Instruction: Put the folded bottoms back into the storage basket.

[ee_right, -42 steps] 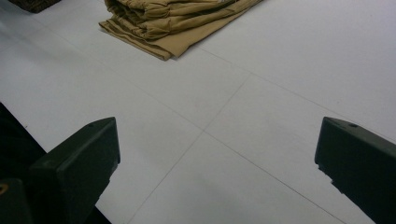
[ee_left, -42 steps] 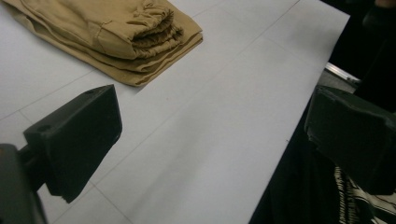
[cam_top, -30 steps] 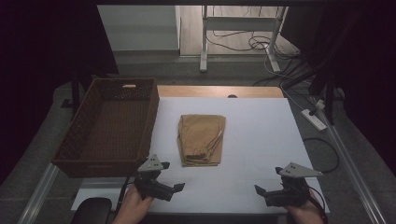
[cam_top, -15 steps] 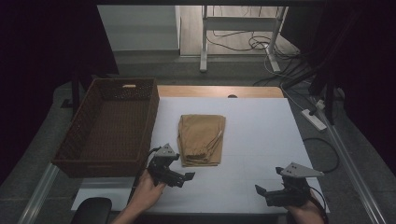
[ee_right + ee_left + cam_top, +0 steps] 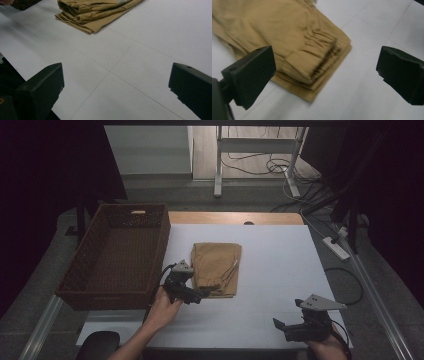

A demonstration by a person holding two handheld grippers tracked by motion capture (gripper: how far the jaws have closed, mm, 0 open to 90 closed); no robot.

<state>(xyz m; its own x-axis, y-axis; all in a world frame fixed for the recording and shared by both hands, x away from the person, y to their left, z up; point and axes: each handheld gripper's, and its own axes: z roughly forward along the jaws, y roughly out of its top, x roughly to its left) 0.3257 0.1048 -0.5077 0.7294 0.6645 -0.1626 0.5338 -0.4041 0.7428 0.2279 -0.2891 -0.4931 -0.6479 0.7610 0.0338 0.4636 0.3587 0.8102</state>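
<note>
Where dimness blurs detail, left gripper (image 5: pixel 200 296) wide over folded tan garment (image 5: pixel 216 268).

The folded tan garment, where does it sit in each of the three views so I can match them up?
High view: folded tan garment at table centre, right of the wicker basket.
Left gripper view: upper left, between the open jaws.
Right gripper view: top centre, far beyond the jaws.
Shared landmark: the white table cover, whose crease lines show in both gripper views.

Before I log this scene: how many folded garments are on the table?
1. A folded tan garment lies on the white table, right of the wicker basket, at the left gripper. Nothing shows inside the basket.
</note>
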